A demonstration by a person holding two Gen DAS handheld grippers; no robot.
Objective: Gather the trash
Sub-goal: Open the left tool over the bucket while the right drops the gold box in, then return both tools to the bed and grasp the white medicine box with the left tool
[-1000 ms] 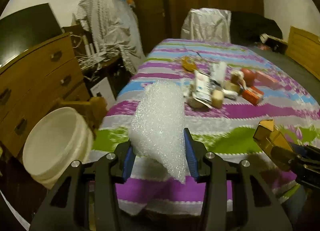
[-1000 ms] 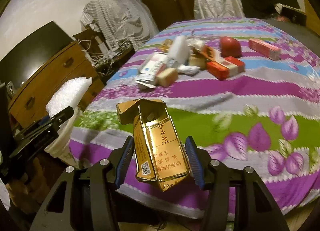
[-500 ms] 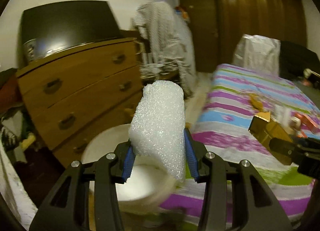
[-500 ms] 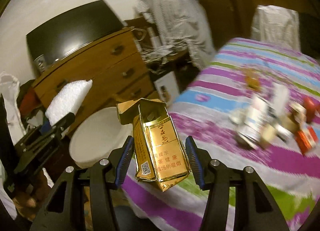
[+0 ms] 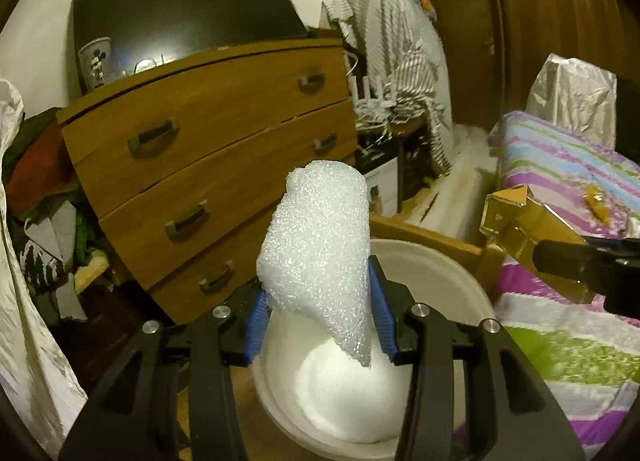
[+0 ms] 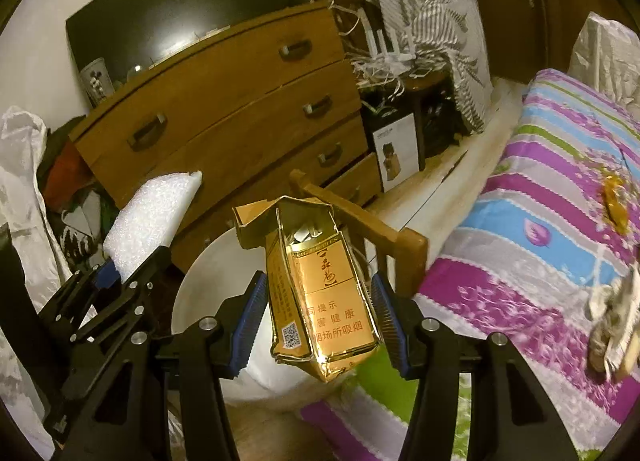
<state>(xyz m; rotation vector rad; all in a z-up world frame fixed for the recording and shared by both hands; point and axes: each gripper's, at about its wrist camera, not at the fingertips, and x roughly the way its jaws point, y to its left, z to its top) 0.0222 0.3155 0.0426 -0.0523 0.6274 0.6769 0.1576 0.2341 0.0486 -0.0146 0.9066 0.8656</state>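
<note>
While clamped in tongs, foam, above bucket

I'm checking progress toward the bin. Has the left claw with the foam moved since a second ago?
Yes. The left claw, gripping the foam piece, has swung off the bed toward the dresser and is over the white bucket.

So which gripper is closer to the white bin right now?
Left. The left gripper, holding foam, looks over the white bin; the right gripper holds its gold pack nearer the bed.
</note>
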